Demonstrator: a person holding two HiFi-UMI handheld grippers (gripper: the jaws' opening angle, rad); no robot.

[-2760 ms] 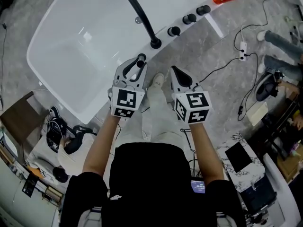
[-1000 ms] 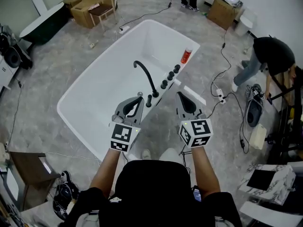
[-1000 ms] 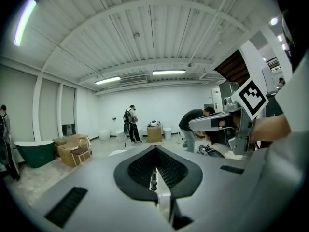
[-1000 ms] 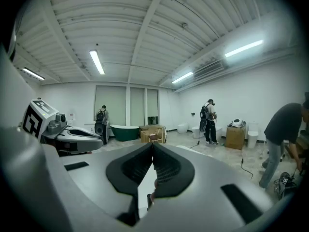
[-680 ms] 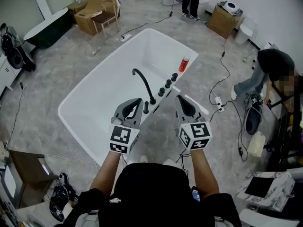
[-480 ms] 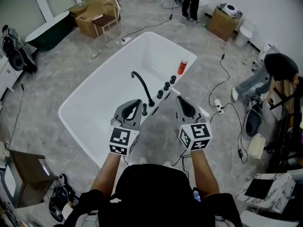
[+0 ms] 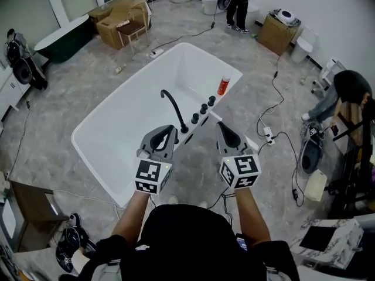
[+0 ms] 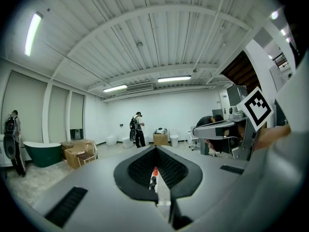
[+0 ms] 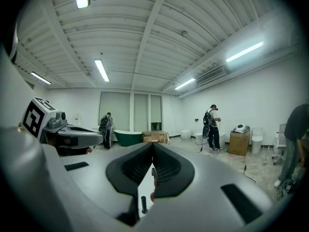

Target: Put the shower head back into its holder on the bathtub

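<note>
Grey plastic jaws pressed together and empty: the left hand-held gripper (image 7: 170, 132) hangs level over the near rim of the bathtub (image 7: 120, 113). The right hand-held gripper (image 7: 222, 127) is just beside it, its jaws likewise closed on nothing. Both are held high and well clear of the tub, which reads as hands with no load to carry and nothing left to steady.

Just past the left tip, a short black post on the rim looks to be the shower head (image 7: 176, 137), standing upright in its holder. The tip partly covers it, so the fit cannot be checked from this angle. Next to it the black faucet (image 7: 173, 105) arcs out over the white basin, set so that water falls inside. Three black knobs (image 7: 203, 108) follow along the same rim, and a red bottle (image 7: 223, 86) stands at the far end of the row, within a bather's reach. Judged from how things lie, the task is finished or very nearly so, and the tub stands alone on the grey floor (image 7: 64, 92).
</note>
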